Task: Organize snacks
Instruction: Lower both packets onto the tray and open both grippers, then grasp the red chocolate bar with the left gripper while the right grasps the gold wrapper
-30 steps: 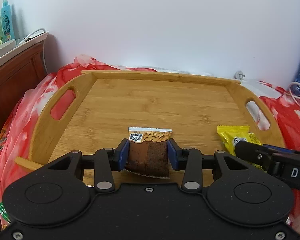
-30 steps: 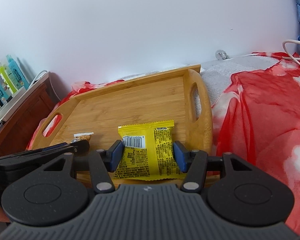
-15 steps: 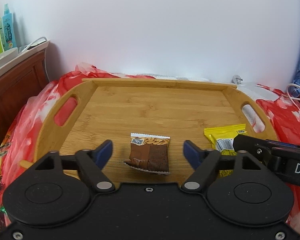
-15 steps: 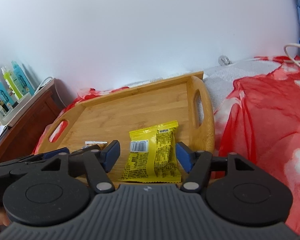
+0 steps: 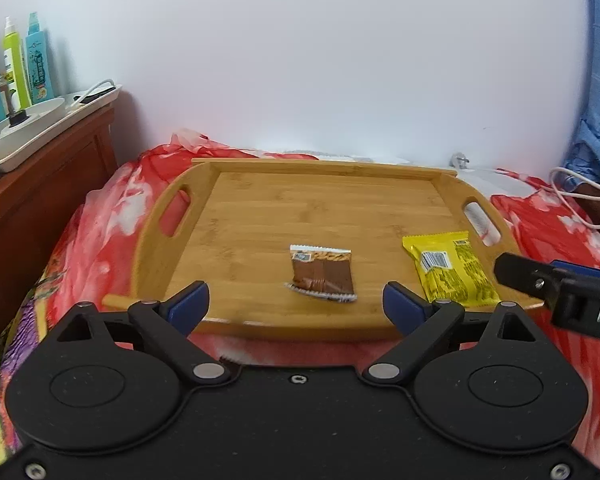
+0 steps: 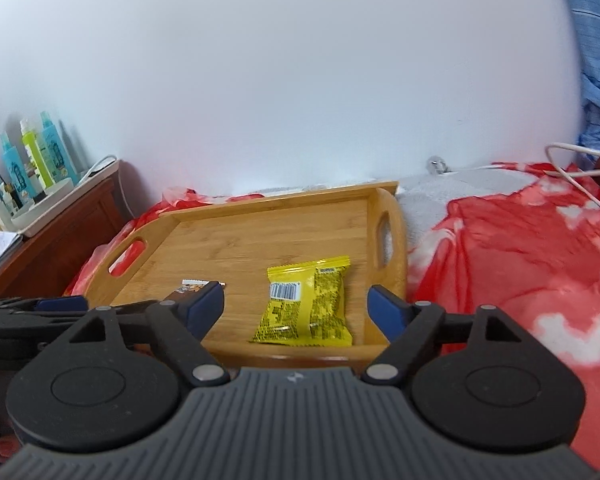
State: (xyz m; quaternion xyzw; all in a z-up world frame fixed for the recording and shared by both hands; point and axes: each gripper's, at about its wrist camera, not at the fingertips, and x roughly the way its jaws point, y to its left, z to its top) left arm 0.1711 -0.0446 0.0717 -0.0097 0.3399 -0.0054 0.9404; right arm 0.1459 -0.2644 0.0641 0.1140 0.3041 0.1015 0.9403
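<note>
A bamboo tray (image 5: 260, 216) with a cut-out handle at each short end sits on a red floral blanket (image 5: 100, 232). Two snacks lie flat on its floor, both close to the tray's near edge. The brown snack packet (image 5: 322, 273) – white crimped top edge, a small label at its upper left corner – rests a little right of the middle of the near edge. The yellow snack packet (image 5: 452, 270), barcode facing up, lies in the near right corner, just inside the right handle slot. The two packets are apart, with bare wood between them.

The left gripper (image 5: 296, 300) has its jaws spread wide, blue pads on either side of the brown packet but short of it, over the tray's near rim – it touches nothing. The right gripper (image 6: 296, 304) is likewise spread wide and empty; in its own view the yellow packet (image 6: 306, 304) lies between and beyond its pads, untouched, and the brown packet (image 6: 194, 286) is mostly hidden behind its left finger. From the left wrist view, one black finger of the right gripper reaches in at the tray's near right corner.

Left of the blanket stands a dark wooden cabinet (image 5: 40, 184) carrying a white tray (image 5: 40, 128) and blue and green bottles (image 5: 20, 64). A white cable (image 5: 580, 196) lies on the blanket beyond the tray's right end.
</note>
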